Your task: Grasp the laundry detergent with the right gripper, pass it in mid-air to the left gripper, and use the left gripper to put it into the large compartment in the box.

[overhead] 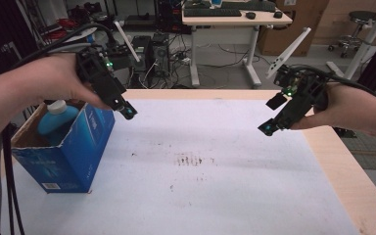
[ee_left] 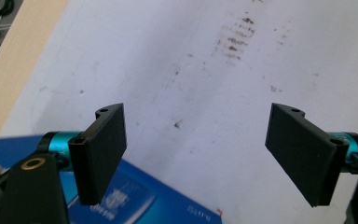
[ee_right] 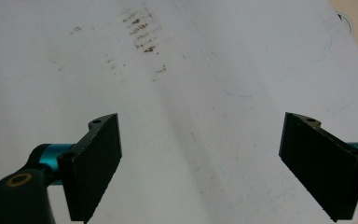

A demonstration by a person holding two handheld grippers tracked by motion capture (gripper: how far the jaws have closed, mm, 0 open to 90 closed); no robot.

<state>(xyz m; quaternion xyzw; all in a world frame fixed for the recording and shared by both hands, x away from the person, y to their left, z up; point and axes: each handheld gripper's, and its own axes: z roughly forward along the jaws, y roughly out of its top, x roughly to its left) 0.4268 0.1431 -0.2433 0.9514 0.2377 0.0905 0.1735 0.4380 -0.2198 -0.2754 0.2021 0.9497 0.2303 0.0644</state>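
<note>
High view puts my left gripper just past the far right corner of the open blue box, hovering above the white table cover, with the blue bottle standing upright inside the box, white cap up. My right gripper hangs well apart on the other side of the table, so the left one is plainly the nearer to the bottle.

In the left gripper view my jaws are spread wide with nothing between them, and the box's blue top edge sits low and behind my left-hand jaw. So the gripper points out over the cover, away from the bottle; the box lies back toward my wrist and to the outside. The right gripper view shows its jaws equally spread and empty over the stained cover.

I judge the coming move turns on that: the bottle's long axis is vertical, so I would swing the left gripper back over the box opening and come down at the cap from above.
</note>
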